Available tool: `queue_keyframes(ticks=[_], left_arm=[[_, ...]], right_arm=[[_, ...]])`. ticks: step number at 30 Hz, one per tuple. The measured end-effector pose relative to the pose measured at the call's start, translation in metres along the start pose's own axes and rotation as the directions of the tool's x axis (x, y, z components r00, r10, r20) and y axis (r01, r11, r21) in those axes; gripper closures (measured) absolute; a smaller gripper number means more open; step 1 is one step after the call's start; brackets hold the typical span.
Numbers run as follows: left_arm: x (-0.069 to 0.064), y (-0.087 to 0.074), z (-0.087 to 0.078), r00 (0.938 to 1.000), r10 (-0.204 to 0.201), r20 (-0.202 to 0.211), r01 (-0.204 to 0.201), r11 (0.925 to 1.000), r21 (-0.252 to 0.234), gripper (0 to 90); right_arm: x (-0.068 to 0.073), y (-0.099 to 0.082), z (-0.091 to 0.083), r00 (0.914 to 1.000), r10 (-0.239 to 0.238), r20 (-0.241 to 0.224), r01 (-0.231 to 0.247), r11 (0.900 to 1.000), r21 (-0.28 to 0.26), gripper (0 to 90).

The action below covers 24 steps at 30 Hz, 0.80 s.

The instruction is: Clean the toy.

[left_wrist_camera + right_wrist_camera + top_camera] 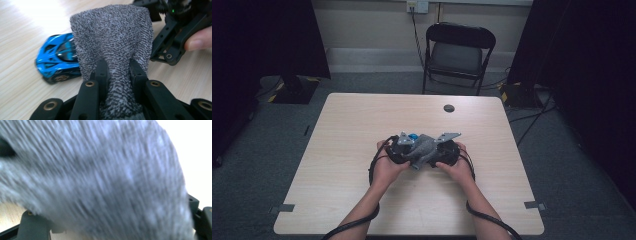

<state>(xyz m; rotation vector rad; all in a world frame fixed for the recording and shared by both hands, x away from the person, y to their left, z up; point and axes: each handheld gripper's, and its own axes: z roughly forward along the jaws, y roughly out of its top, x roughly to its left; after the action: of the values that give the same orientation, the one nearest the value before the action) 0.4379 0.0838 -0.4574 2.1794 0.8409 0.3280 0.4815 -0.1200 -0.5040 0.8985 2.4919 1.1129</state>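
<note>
Left gripper [117, 75] fingers pinch nubbly grey knitted sock [112, 37]; right fingers' state unclear.

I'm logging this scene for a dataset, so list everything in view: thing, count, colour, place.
sock: 1, speckled grey, held up between both grippers over the table's middle
toy car: 1, blue, on the table behind the sock
table: 1, light wood, centre
grommet: 1, dark, far part of the tabletop
folding chair: 1, black, beyond the table
wall socket: 1, pale, on the back wall
left gripper: 1, black, shut on the sock
right gripper: 1, black, at the sock's other end; grip hidden
hands: 2, near the table's middle
</note>
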Motion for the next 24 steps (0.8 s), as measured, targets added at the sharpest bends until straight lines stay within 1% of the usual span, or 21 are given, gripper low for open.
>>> queue_keyframes(ticks=[1,4,8,9,10,11,12,13,14,15,17,18,19,20,22,23,24], left_arm=[[0.000,0.000,0.002,1.0000,0.005,-0.007,-0.005,1.0000,0.008,73.9],[0.003,0.001,0.004,0.9998,-0.003,-0.019,0.004,0.9998,0.017,73.9],[0.006,0.004,0.004,0.9985,0.011,-0.053,-0.010,0.9995,0.031,74.0],[0.008,0.005,0.004,0.9979,0.018,-0.062,-0.015,0.9990,0.041,74.0],[0.008,0.005,0.004,0.9979,0.018,-0.062,-0.015,0.9990,0.041,73.9],[0.012,0.006,0.004,0.9971,0.012,-0.076,-0.008,0.9990,0.045,73.9],[0.012,0.006,0.004,0.9971,0.012,-0.076,-0.008,0.9990,0.045,73.9],[0.014,0.007,0.004,0.9971,0.004,-0.076,0.000,0.9990,0.045,73.9],[0.019,0.007,0.005,0.9967,-0.013,-0.080,0.016,0.9990,0.041,73.9],[0.019,0.007,0.005,0.9967,-0.013,-0.080,0.016,0.9990,0.041,73.9],[0.025,0.008,0.006,0.9963,-0.025,-0.082,0.029,0.9985,0.046,73.9],[0.030,0.009,0.006,0.9951,-0.038,-0.092,0.042,0.9980,0.047,73.9],[0.030,0.009,0.006,0.9951,-0.038,-0.092,0.042,0.9980,0.047,73.9],[0.033,0.009,0.006,0.9946,-0.041,-0.096,0.046,0.9975,0.054,73.9],[0.038,0.010,0.007,0.9936,-0.054,-0.099,0.059,0.9967,0.055,73.9],[0.042,0.010,0.008,0.9927,-0.067,-0.101,0.072,0.9960,0.053,73.9],[0.042,0.010,0.008,0.9927,-0.067,-0.101,0.072,0.9960,0.053,73.9]], right_arm=[[0.000,0.000,0.000,1.0000,0.000,0.000,0.000,1.0000,0.000,20.2],[0.000,0.000,0.000,1.0000,-0.002,0.000,0.002,1.0000,0.001,20.3],[0.000,0.000,0.000,1.0000,-0.002,0.000,0.002,1.0000,0.001,20.3],[0.000,0.000,0.000,1.0000,-0.002,0.000,0.002,1.0000,0.000,20.3],[0.000,0.000,0.000,1.0000,-0.002,0.000,0.002,1.0000,0.000,20.3],[0.000,0.000,0.000,1.0000,0.000,-0.001,0.000,1.0000,0.002,20.3],[0.000,0.000,0.000,1.0000,0.000,-0.001,0.000,1.0000,0.002,20.3],[0.000,0.000,0.000,1.0000,-0.001,-0.001,0.001,1.0000,0.001,20.3],[0.000,0.000,0.000,1.0000,-0.001,-0.001,0.001,1.0000,0.001,20.3],[0.000,0.000,0.000,1.0000,-0.001,-0.001,0.001,1.0000,0.001,20.3],[0.000,0.000,0.000,1.0000,-0.001,-0.001,0.001,1.0000,0.001,20.3],[0.000,0.000,0.000,1.0000,-0.001,-0.001,0.001,1.0000,0.001,20.3],[0.000,0.000,0.000,1.0000,-0.002,-0.001,0.002,1.0000,0.001,20.3],[0.000,0.000,0.000,1.0000,-0.002,-0.001,0.002,1.0000,0.001,20.3],[0.000,0.000,0.000,1.0000,-0.002,-0.001,0.002,1.0000,0.001,20.3],[0.000,0.000,0.000,1.0000,-0.002,-0.001,0.002,1.0000,0.001,20.3],[0.000,0.000,0.000,1.0000,-0.002,-0.001,0.002,1.0000,0.001,20.3]])
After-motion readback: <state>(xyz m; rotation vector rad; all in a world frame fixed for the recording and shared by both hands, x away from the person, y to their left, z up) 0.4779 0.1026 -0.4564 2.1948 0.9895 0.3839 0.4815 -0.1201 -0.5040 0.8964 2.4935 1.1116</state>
